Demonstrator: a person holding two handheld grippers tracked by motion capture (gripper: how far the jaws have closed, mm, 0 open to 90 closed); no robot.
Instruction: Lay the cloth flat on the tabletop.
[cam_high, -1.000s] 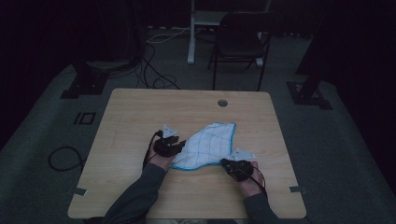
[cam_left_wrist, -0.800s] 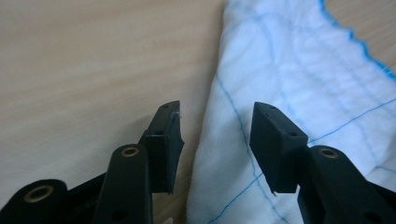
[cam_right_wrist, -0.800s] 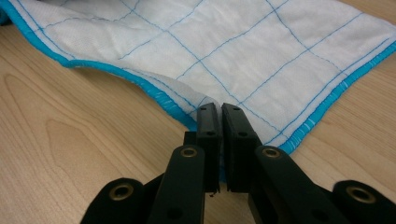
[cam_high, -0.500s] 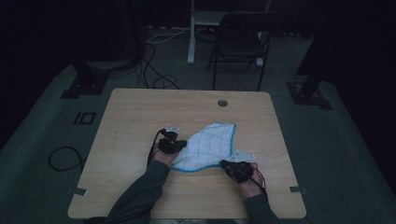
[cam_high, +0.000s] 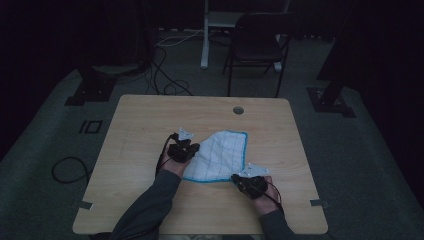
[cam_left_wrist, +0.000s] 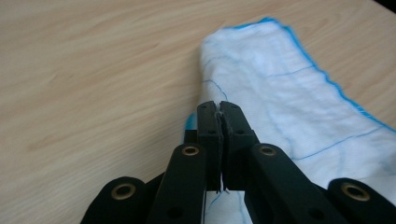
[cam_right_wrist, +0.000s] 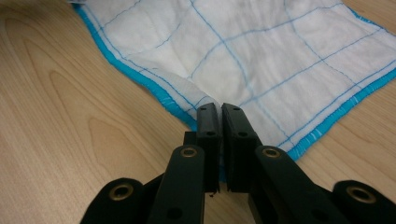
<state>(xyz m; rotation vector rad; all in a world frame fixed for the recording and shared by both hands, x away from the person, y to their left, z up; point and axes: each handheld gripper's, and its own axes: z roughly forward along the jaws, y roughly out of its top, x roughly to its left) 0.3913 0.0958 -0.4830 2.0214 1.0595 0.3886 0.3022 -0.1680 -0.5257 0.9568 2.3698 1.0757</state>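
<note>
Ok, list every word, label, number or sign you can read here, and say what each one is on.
None: no readable text in any view.
The cloth bears only a blue grid and blue hem, no label.
The table shows bare wood grain.
The left gripper and right gripper are plain black, with no markings.
The floor marking left of the table is an outlined shape, not lettering.

Light wood table (cam_high: 150, 125), cable hole (cam_high: 238, 110) at 12 o'clock near far edge. White cloth (cam_high: 220, 155) with blue grid and hem lies just right of centre, partly folded.
</note>
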